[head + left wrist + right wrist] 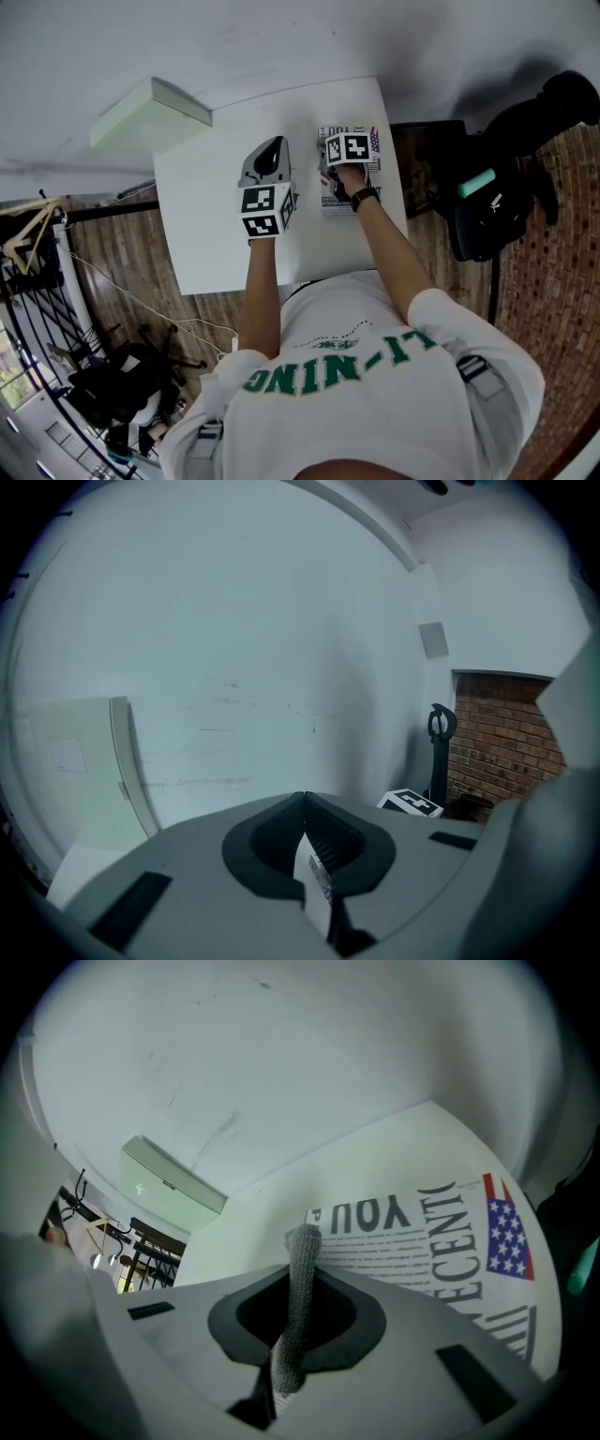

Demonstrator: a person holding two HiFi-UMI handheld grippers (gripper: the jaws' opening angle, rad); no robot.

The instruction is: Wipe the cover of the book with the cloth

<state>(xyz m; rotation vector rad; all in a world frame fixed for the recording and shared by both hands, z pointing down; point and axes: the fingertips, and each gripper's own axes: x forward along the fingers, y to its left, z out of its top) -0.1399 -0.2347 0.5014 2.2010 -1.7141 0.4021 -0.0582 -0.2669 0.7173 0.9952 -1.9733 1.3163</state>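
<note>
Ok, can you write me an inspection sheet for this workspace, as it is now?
Surface: white table, no spills seen.
Job's things: book flat at the table's far right; grey cloth over its cover.
Clutter: pale green box at the far left corner.
Grippers: left gripper shut, empty; right gripper shut on the cloth.
Cables: white cable on the floor.
Surroundings: white wall, brickwork, black bag.

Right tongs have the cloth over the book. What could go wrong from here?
The left tongs sit shut off the book, so nothing pins it; a wipe may slide it.
The book lies near the table edge and might get pushed off.
Only a thin fold of cloth protrudes; right tongs may scrape the cover.
</note>
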